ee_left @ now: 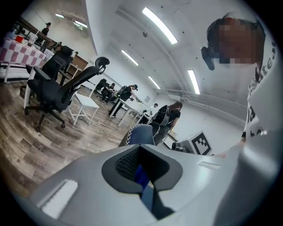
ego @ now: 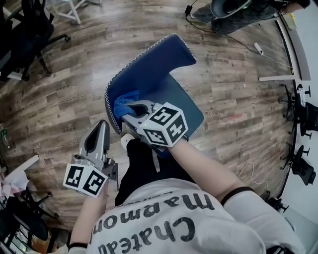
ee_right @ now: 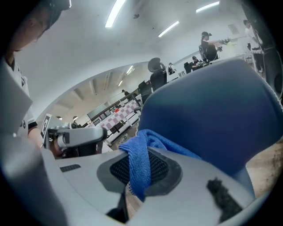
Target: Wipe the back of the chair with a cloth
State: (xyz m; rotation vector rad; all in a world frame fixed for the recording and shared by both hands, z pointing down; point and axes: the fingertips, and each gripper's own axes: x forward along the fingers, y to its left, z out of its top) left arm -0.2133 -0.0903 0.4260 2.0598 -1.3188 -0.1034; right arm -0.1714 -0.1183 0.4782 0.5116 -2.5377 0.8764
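A dark blue chair stands on the wooden floor right in front of me, its curved back (ego: 149, 62) above its seat (ego: 186, 106). My right gripper (ego: 130, 110) is shut on a bright blue cloth (ego: 125, 103) and presses it against the left part of the chair back. In the right gripper view the cloth (ee_right: 140, 152) hangs folded between the jaws of the right gripper (ee_right: 139, 172), with the chair back (ee_right: 212, 112) close behind. My left gripper (ego: 102, 125) hangs left of the chair, shut and holding nothing. Past the left gripper (ee_left: 142, 171), the chair back's edge (ee_left: 139, 134) shows.
Black office chairs (ego: 25, 34) and white table legs (ego: 69, 11) stand at the top left. Cables and a chair base (ego: 228, 10) lie at the top right, with more chair bases (ego: 303, 119) along the right edge. People and desks (ee_left: 128, 95) are further off.
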